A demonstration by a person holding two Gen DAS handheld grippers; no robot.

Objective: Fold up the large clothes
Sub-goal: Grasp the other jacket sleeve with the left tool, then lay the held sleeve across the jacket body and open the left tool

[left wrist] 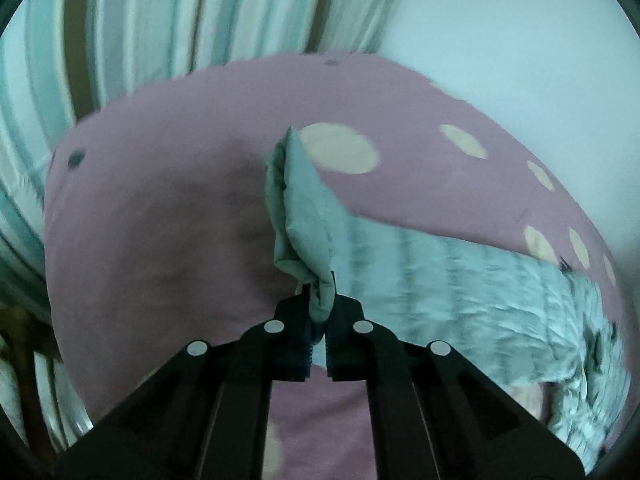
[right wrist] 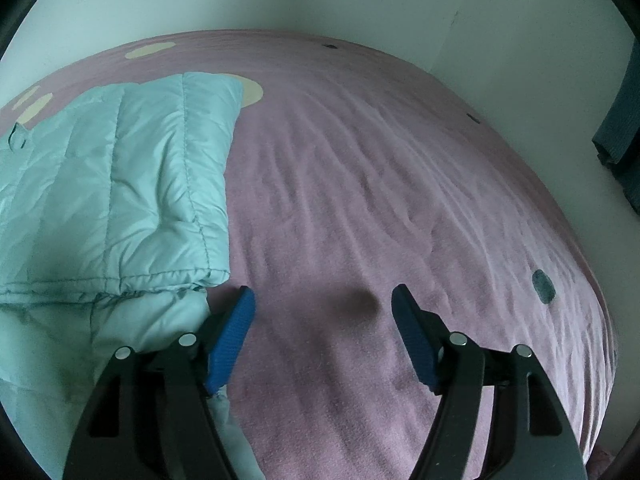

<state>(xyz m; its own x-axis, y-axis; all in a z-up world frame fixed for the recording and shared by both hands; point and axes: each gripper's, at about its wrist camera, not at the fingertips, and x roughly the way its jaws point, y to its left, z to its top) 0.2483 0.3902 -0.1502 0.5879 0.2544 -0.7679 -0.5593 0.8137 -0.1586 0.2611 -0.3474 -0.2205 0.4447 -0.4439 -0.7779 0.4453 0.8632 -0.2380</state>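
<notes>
Jacket (right wrist: pixel 120 184), puffy, light and slick I judge, lies toward the bed's (right wrist: pixel 360 200) left edge, so my left gripper (left wrist: pixel 319 320) stays off the quilting and clamps a hem corner, while my right gripper (right wrist: pixel 324 312) hangs open beside it.

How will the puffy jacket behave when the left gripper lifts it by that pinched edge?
Probably floppy: the jacket bunches and sags from the shut left gripper. Likely light for its bulk, given the quilted padding. Its shiny shell may slip, so the thin pinch could creep.
</notes>
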